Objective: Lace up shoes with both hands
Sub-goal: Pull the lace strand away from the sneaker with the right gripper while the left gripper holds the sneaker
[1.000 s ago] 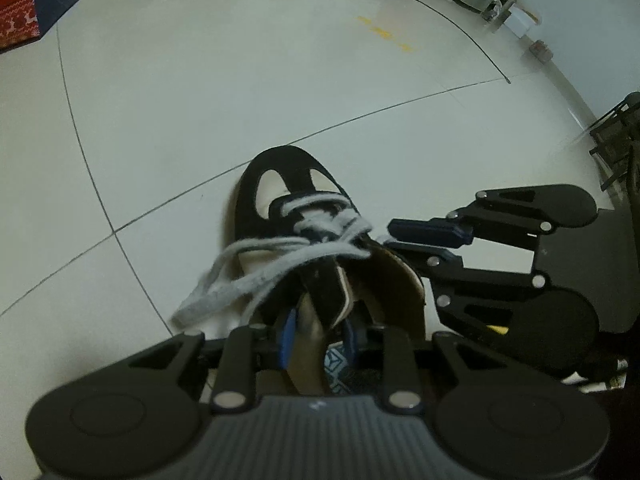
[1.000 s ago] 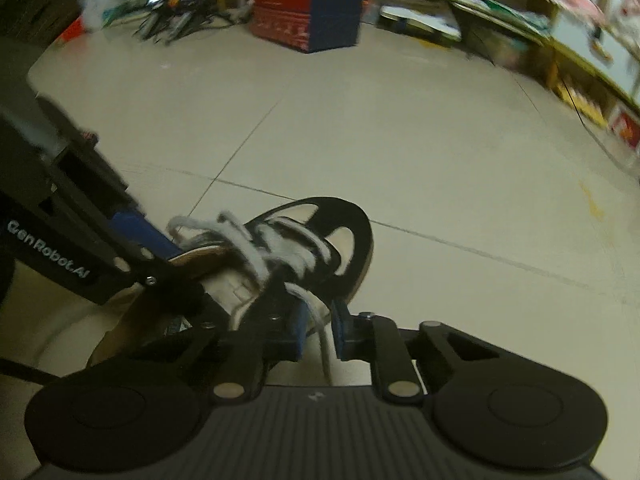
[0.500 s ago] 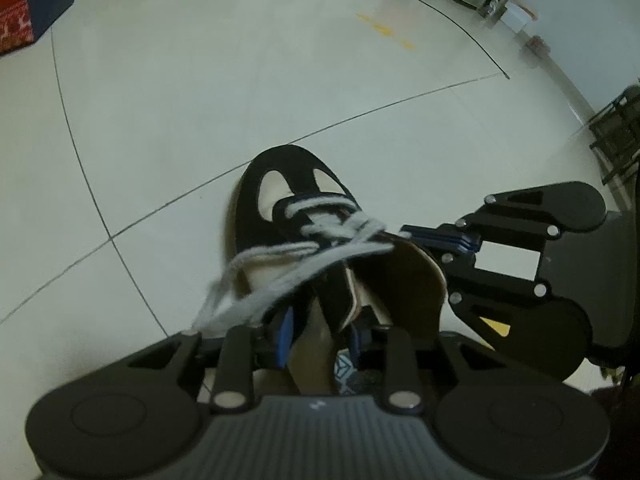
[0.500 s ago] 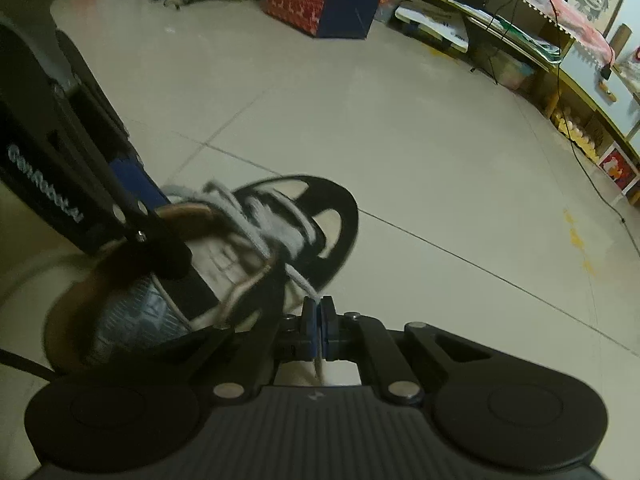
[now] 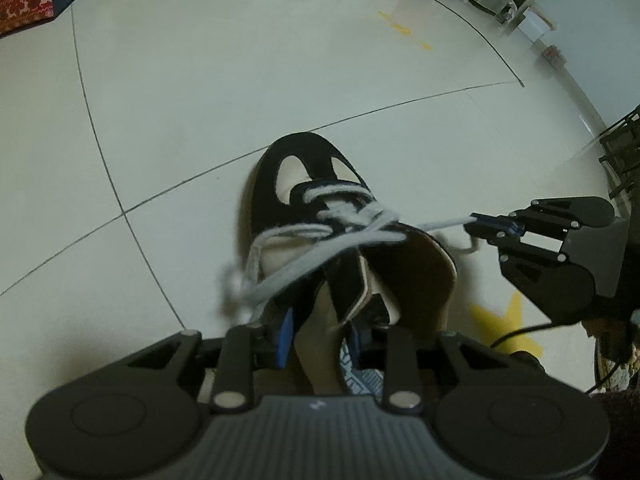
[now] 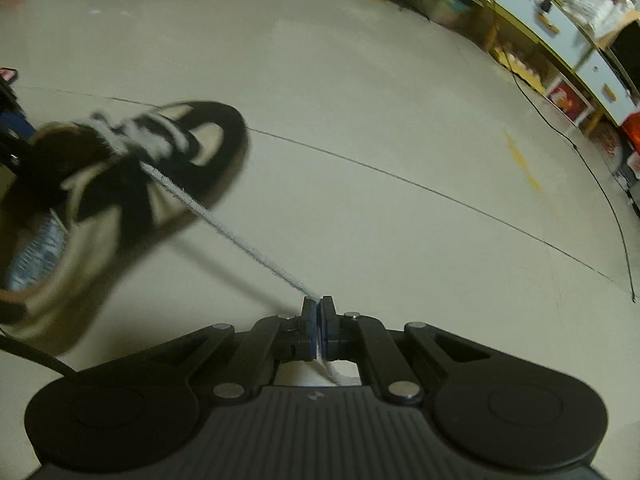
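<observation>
A black and cream shoe stands on the pale floor, toe pointing away from me. Grey-white laces cross its eyelets. At the heel end my left gripper is shut on the shoe's tan collar, one blue pad on each side. The black tongue lies just above the pads. To the right of the shoe my right gripper is shut on one lace end. In the right wrist view that lace runs taut from the blurred shoe into the shut right gripper. A loose lace loop hangs off the shoe's left side.
A red and blue box sits at the far left. A thin black cable crosses the floor, and shelves with clutter line the far right wall. A yellow star mark lies on the floor and a black frame stands at the right edge.
My right gripper shut on a lace end beside the shoe and drew it out to the right until the lace went taut. The left gripper kept its hold on the shoe.
</observation>
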`<state>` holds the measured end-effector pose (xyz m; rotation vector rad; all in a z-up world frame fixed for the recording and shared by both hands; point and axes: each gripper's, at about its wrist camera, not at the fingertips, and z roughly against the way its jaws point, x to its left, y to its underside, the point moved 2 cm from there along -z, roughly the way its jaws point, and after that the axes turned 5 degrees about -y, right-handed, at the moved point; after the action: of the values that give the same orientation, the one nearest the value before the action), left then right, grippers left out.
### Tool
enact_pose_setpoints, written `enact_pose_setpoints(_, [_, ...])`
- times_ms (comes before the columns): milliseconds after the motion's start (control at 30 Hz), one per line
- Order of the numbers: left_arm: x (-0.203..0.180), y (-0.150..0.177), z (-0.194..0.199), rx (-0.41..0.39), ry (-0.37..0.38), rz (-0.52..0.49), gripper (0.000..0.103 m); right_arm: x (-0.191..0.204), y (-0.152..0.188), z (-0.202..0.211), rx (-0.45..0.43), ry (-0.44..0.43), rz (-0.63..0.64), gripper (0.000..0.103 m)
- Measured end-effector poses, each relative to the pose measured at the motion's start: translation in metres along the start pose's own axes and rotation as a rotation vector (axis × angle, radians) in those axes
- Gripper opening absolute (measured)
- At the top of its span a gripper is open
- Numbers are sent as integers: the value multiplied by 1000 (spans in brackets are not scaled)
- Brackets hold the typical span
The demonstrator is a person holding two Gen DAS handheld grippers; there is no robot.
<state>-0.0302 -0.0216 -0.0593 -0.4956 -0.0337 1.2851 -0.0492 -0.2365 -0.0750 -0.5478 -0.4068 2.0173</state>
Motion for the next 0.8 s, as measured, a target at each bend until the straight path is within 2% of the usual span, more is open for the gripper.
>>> enact_pose_setpoints(200, [-3,1,2,-5,-11,-24,29,-6,4,-8,29,-30,-67,3])
enact_pose_setpoints(333, [-4,1,3,-6,-15,-35,29,4,2,-9,18,-41,-36,5])
enact_pose_setpoints(400, [-5,0,6,-10,-15,-35,29,11,-1,-6,3,-57,-26,13])
enact_pose_setpoints(433, [-5,0,7,-13,-14,-36,29,15,-3,-5,-5,-66,-22,26])
enact_pose_setpoints(467, [-6,-1,9,-16,-16,-39,29,19,-4,-3,-17,-78,-12,32])
enact_pose_setpoints(800, [-17,-10,9,-38,-5,-55,28,49,-34,6,-115,-136,108,31])
